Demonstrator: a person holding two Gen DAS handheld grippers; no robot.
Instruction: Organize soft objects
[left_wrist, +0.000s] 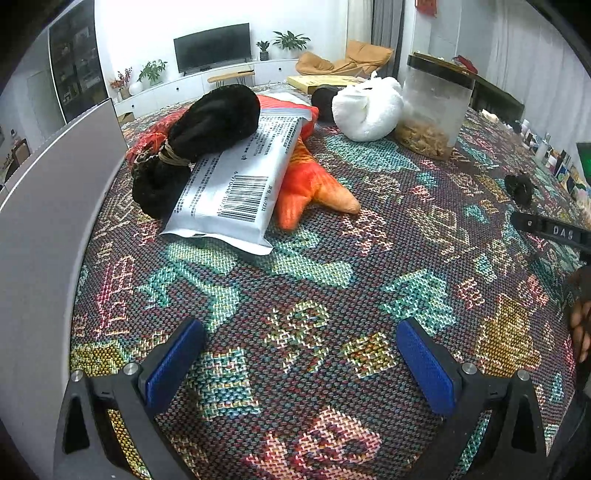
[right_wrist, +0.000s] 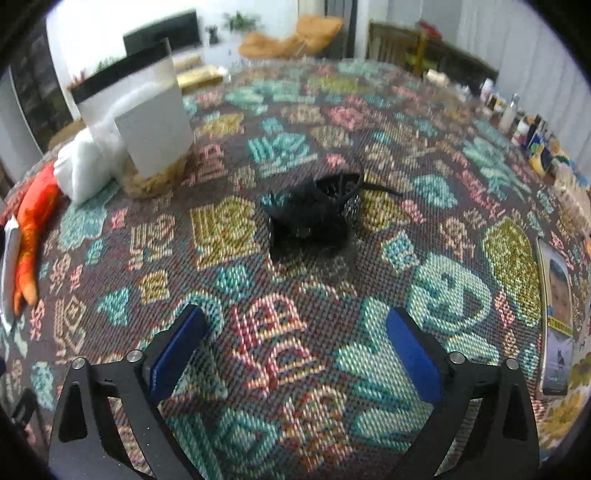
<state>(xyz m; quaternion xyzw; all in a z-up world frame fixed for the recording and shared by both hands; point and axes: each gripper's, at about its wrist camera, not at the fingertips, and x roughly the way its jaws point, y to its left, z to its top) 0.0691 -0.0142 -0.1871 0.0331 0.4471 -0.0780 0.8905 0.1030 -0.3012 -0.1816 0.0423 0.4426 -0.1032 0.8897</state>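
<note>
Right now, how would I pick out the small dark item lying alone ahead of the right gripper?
Start at the tall clear plastic jar with a black lid on the patterned woven tablecloth, then look right into open cloth. There lies a small black tangled fabric bundle, directly ahead of the open right gripper. Unlike the piled toys by the jar, it sits alone.

Both wrist cameras look low and forward across the patterned table. The left faces its left edge, the right its middle; both catch the clear jar.

Left tongs, right tongs: black frames, blue pads, silver screws.
</note>
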